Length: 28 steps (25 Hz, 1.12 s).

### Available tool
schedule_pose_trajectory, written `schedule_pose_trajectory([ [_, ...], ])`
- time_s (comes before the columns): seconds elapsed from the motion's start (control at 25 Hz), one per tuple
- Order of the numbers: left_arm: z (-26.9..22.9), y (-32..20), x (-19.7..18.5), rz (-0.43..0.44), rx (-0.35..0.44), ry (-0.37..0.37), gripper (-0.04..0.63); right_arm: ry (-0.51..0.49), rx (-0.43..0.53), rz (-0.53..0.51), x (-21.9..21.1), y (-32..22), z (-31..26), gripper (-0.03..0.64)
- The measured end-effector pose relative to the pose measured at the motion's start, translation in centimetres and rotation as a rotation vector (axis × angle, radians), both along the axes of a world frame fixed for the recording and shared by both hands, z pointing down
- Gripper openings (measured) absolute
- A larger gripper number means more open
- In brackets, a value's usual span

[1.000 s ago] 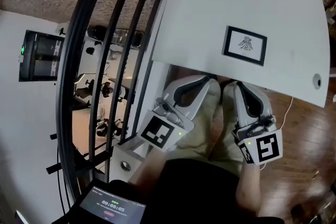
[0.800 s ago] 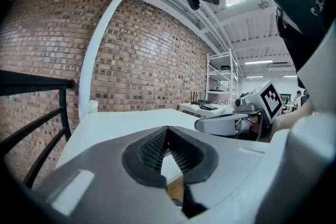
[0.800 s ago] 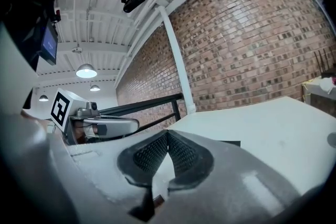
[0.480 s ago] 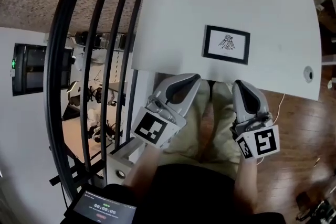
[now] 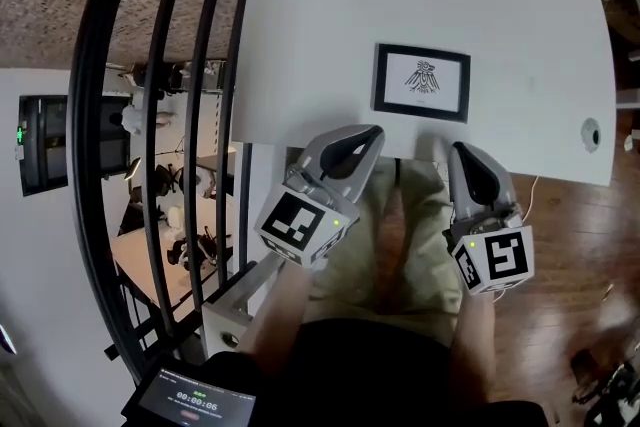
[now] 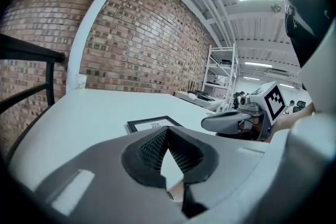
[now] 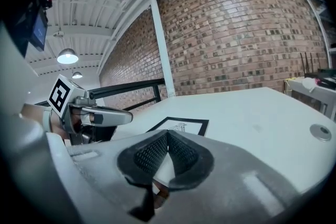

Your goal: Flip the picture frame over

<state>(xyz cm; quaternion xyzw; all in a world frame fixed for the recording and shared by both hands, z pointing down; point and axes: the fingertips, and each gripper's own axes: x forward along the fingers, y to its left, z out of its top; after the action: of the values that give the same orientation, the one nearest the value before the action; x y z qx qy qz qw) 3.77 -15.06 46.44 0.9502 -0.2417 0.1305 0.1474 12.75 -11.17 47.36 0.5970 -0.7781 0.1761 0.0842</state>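
A black picture frame (image 5: pixel 422 82) lies face up on a white counter (image 5: pixel 330 5). The left tool (image 5: pixel 368 135) and right tool (image 5: pixel 462 152) hover at the counter's near edge, each pressed together and empty.

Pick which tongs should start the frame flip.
Left, narrowly: the left tongs end nearest a corner of the picture frame; the right tongs hang slightly farther back. Both are shut, empty.
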Motion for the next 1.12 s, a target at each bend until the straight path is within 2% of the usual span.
schedule_pose_trajectory([
  [0.08, 0.6, -0.4, 0.1, -0.003, -0.009, -0.012, 0.017, 0.017, -0.018, 0.004, 0.3, -0.2, 0.7, -0.008],
  [0.2, 1.5, -1.0, -0.1, -0.014, -0.023, -0.024, 0.017, 0.016, -0.057, 0.007, 0.7, -0.6, 2.0, 0.058],
  [0.4, 3.1, -1.3, -0.1, -0.013, -0.061, -0.061, 0.091, 0.039, -0.094, 0.036, 1.7, -0.9, 3.1, 0.078],
  [0.6, 3.7, -1.9, 0.5, 0.005, -0.079, -0.098, 0.115, 0.091, -0.153, 0.045, 2.3, -1.3, 4.1, 0.1],
  [0.72, 4.8, -2.0, 0.7, 0.033, -0.108, -0.189, 0.154, 0.121, -0.206, 0.04, 2.5, -1.4, 4.6, 0.114],
  [0.84, 5.6, -2.1, 0.3, 0.042, -0.105, -0.29, 0.172, 0.132, -0.251, 0.035, 2.7, -1.5, 4.8, 0.114],
  [1.12, 6.5, -1.9, 0.5, 0.073, -0.136, -0.363, 0.172, 0.157, -0.337, 0.013, 2.6, -1.8, 5.7, 0.114],
])
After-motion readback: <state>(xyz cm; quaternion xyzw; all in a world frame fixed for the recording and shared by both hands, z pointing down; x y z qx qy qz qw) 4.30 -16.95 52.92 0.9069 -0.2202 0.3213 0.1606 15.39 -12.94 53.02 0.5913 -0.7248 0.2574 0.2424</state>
